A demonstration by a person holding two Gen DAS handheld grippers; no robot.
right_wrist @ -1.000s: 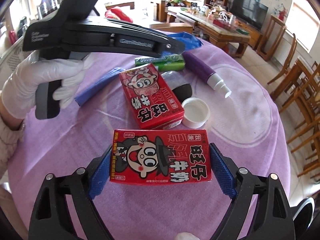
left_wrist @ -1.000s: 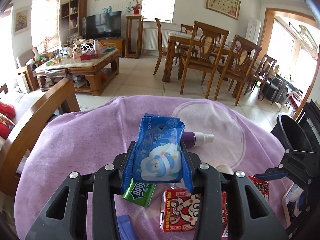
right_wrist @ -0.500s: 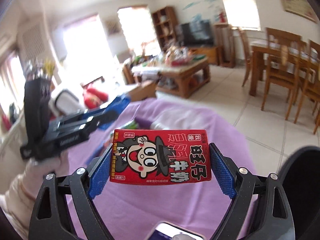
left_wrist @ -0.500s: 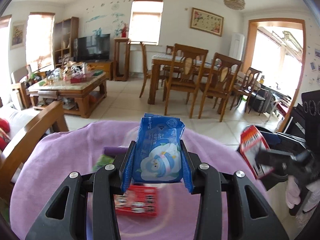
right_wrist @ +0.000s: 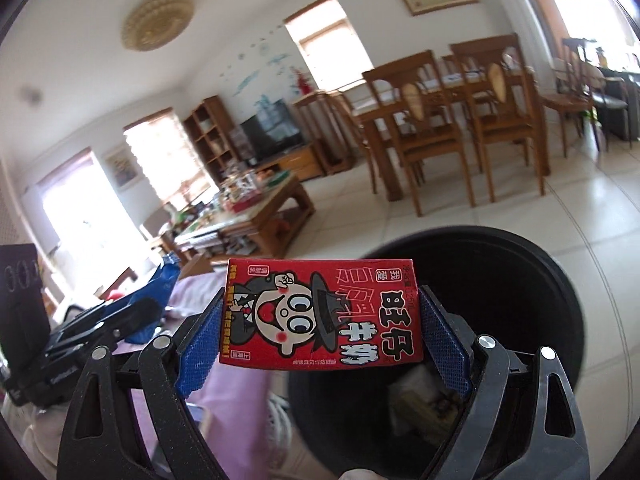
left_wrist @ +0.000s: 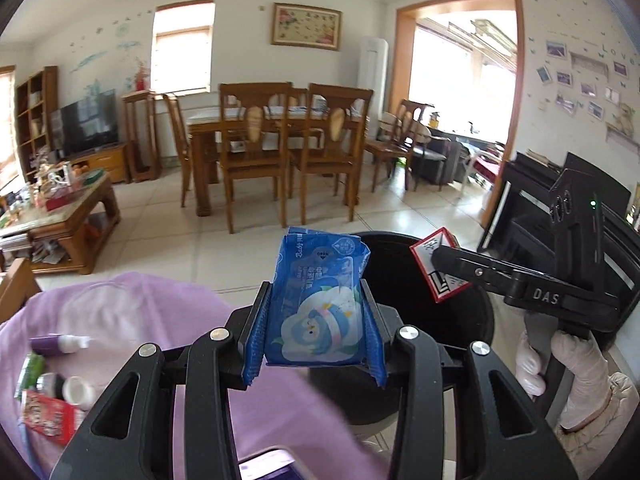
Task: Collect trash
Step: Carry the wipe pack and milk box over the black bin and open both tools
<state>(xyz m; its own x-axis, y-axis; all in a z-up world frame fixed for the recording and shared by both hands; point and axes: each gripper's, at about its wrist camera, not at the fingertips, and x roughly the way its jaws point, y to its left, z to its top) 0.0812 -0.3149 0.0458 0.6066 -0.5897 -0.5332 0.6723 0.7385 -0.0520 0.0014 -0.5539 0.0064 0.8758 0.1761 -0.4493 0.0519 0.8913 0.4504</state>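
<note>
My left gripper (left_wrist: 316, 328) is shut on a blue wet-wipe packet (left_wrist: 320, 300) and holds it at the near rim of a black trash bin (left_wrist: 400, 280). My right gripper (right_wrist: 320, 336) is shut on a red milk carton (right_wrist: 320, 316) and holds it over the bin's open mouth (right_wrist: 520, 304). In the left wrist view the right gripper (left_wrist: 460, 264) shows with the carton (left_wrist: 432, 264) above the bin. In the right wrist view the left gripper (right_wrist: 120, 312) shows at the left with the blue packet (right_wrist: 160, 292). Trash lies inside the bin (right_wrist: 420, 396).
The purple-covered table (left_wrist: 120, 320) holds a red carton (left_wrist: 48, 416), a white cap (left_wrist: 76, 388), a green packet (left_wrist: 30, 368) and a purple spray bottle (left_wrist: 56, 344). A phone (left_wrist: 268, 464) lies at its near edge. Dining chairs, a coffee table and a black piano stand beyond.
Both grippers have swung right from the table to the black bin, each keeping its item. The right carton is now over the bin's mouth.
</note>
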